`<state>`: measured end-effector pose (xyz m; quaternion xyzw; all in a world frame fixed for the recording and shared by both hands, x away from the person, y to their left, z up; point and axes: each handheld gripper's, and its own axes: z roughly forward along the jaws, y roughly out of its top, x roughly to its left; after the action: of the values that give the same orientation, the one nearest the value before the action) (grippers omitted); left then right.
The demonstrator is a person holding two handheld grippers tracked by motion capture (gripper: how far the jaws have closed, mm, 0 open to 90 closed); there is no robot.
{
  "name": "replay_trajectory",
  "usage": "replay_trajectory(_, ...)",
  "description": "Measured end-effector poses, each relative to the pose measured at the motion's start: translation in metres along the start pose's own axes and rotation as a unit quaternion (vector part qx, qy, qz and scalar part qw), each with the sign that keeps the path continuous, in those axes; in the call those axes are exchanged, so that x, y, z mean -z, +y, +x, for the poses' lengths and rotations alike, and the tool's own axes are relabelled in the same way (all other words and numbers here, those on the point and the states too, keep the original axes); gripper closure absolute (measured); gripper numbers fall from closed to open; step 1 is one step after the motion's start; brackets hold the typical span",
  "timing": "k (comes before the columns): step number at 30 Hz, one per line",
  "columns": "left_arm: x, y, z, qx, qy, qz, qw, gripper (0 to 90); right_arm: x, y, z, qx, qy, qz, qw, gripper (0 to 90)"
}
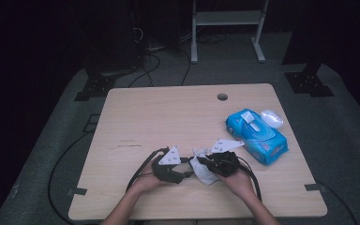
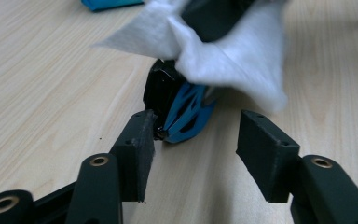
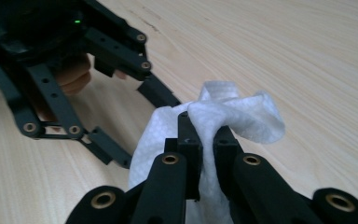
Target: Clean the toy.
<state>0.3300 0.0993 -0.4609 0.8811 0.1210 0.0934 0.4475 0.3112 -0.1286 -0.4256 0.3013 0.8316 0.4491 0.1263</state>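
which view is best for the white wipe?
Right gripper view: the white wipe sits close and sharp, pinched between the right gripper's shut jaws. The left gripper view shows the wipe draped over that gripper, cut off at the top. In the high view it is a small white patch between both grippers.

In front of you is a pale wooden surface with 1 round hole near its far edge. A blue wipe pack lies on its right side, a clear lid just beside it. A white wipe droops onto the surface near you.
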Motion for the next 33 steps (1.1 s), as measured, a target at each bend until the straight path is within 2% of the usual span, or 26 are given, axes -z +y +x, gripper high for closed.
replay_trajectory(5, -0.001, 0.001, 0.000, 0.006, 0.012, 0.001, 0.9999, 38.1, -0.002, -0.001, 0.001, 0.000, 0.008, -0.004, 1.0000, 85.7)
replay_trajectory(11, -0.002, 0.002, 0.000, 0.009, 0.017, -0.002, 0.9998, 37.6, 0.001, -0.003, -0.002, 0.001, 0.007, -0.008, 0.9999, 85.7)
replay_trajectory(13, -0.003, 0.003, 0.001, 0.007, 0.018, -0.004, 0.9998, 37.6, 0.006, -0.001, -0.003, 0.004, 0.003, -0.015, 0.9999, 85.8)
replay_trajectory(15, -0.003, 0.004, 0.004, 0.013, 0.018, -0.007, 0.9997, 36.7, 0.014, 0.003, -0.005, -0.003, 0.006, -0.031, 0.9995, 85.8)
replay_trajectory(18, -0.007, 0.009, 0.008, 0.018, 0.012, -0.014, 0.9997, 31.3, 0.029, 0.006, -0.009, -0.006, -0.001, -0.045, 0.9990, 85.8)
replay_trajectory(20, -0.012, 0.013, 0.010, 0.013, 0.001, -0.009, 0.9999, 28.7, 0.035, 0.004, -0.012, -0.010, -0.009, -0.042, 0.9990, 85.8)
replay_trajectory(25, -0.023, 0.022, 0.018, 0.016, -0.010, 0.004, 0.9998, 27.2, 0.040, -0.014, -0.020, -0.025, -0.025, -0.012, 0.9993, 85.8)
replay_trajectory(26, -0.025, 0.023, 0.020, 0.019, -0.016, 0.004, 0.9997, 27.8, 0.040, -0.017, -0.021, -0.028, -0.026, -0.007, 0.9992, 85.7)
replay_trajectory(28, -0.027, 0.023, 0.022, 0.016, -0.032, 0.003, 0.9994, 35.2, 0.041, -0.021, -0.024, -0.030, -0.027, 0.002, 0.9992, 85.7)
replay_trajectory(29, -0.028, 0.023, 0.022, 0.013, -0.047, 0.003, 0.9988, 39.9, 0.041, -0.023, -0.025, -0.032, -0.027, 0.005, 0.9991, 85.7)
replay_trajectory(31, -0.027, 0.023, 0.022, -0.003, -0.052, 0.002, 0.9986, 47.4, 0.039, -0.024, -0.027, -0.035, -0.025, 0.003, 0.9991, 85.7)
replay_trajectory(33, -0.023, 0.022, 0.023, -0.011, -0.062, 0.001, 0.9981, 59.8, 0.038, -0.024, -0.028, -0.033, -0.031, 0.002, 0.9989, 85.7)
